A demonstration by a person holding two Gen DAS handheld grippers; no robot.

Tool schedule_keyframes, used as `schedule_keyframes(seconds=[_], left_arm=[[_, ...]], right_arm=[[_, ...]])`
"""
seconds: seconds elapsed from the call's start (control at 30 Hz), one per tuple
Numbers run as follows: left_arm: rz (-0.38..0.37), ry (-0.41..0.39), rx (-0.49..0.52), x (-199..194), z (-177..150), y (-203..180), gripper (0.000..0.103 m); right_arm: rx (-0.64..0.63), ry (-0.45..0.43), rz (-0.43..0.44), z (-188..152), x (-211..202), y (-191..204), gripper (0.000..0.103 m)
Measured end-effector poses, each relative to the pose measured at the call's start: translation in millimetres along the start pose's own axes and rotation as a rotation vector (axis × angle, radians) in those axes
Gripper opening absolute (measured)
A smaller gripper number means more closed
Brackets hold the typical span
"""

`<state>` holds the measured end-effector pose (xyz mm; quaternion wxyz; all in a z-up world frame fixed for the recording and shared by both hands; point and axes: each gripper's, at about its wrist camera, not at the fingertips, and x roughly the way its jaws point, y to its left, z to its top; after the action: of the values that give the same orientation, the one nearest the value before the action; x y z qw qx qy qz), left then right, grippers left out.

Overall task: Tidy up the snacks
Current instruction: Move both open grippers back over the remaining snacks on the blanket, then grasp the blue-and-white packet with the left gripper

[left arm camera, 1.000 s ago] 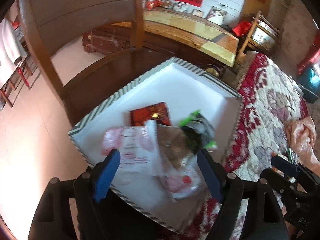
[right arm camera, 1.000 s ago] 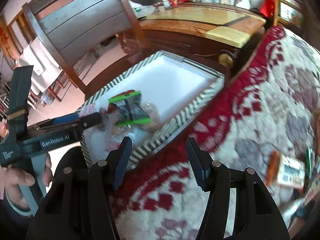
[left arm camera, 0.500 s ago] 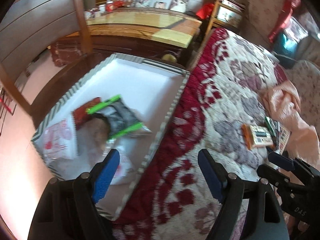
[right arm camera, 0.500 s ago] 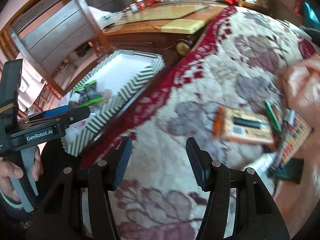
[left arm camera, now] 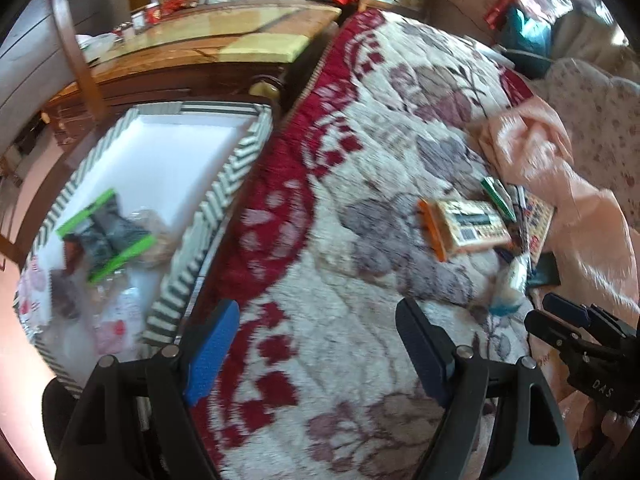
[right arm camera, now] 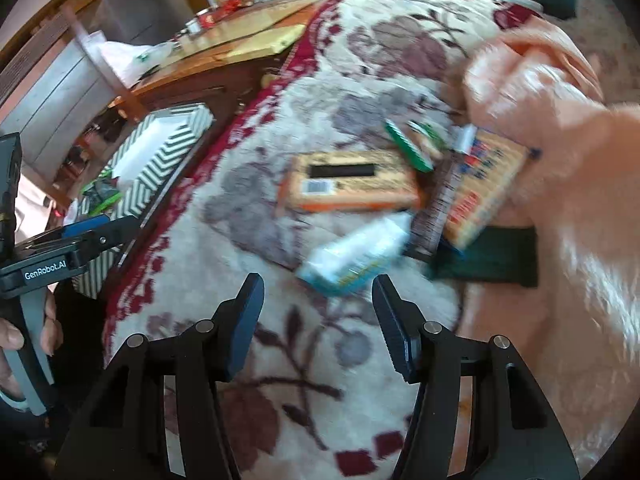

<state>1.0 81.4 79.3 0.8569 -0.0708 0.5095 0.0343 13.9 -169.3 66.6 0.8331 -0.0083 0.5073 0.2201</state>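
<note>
A striped-edge white box (left arm camera: 224, 184) (right arm camera: 168, 156) sits beside the bed and holds several snack packs, among them a green-and-black pack (left arm camera: 106, 236). More snacks lie on the floral quilt: an orange box (left arm camera: 464, 228) (right arm camera: 352, 184), a white and blue pack (right arm camera: 356, 256), a green stick pack (right arm camera: 408, 146) and a yellow printed pack (right arm camera: 484, 184). My left gripper (left arm camera: 316, 336) hangs open over the quilt, nothing between its fingers. My right gripper (right arm camera: 318, 312) is open just short of the white and blue pack.
A peach blanket (left arm camera: 560, 184) is heaped at the right of the snacks. A wooden table (left arm camera: 208, 48) and a chair back (left arm camera: 76, 56) stand beyond the box. A hand (right arm camera: 24, 332) holds the left gripper's handle at the right wrist view's left edge.
Both grippers have swung from over the striped box to the right, over the quilt toward the loose snacks. Their jaws kept the same width.
</note>
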Motion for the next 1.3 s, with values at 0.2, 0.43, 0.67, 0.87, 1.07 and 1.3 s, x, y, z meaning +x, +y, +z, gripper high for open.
schedule_keyframes(seconds=[0.2, 0.43, 0.67, 0.87, 1.07, 1.3], left_arm=[[-0.029, 0.032, 0.05, 11.9, 1.0, -24.8, 0.082], [-0.044, 0.049, 0.088, 18.3, -0.3, -44.2, 0.082], [-0.029, 0.065, 0.06, 24.1, -0.2, -31.7, 0.082], [-0.025, 0.075, 0.024, 29.3, -0.2, -18.4, 0.082], [-0.027, 0.081, 0.024, 32.0, -1.9, -15.4, 0.082], [-0.075, 0.073, 0.045, 31.4, 5.6, -28.7, 0.082]], right_arm=[[0.078, 0.018, -0.007, -9.2, 1.3, -26.6, 0.056], [0.163, 0.014, 0.043, -2.1, 10.7, -28.3, 0.061], [0.262, 0.039, 0.041, 11.6, 37.4, -26.9, 0.062], [0.308, 0.033, 0.075, 17.1, 44.1, -28.2, 0.062], [0.282, 0.037, 0.039, 17.6, 41.9, -30.0, 0.062], [0.232, 0.065, 0.022, 10.5, 38.9, -40.4, 0.062]])
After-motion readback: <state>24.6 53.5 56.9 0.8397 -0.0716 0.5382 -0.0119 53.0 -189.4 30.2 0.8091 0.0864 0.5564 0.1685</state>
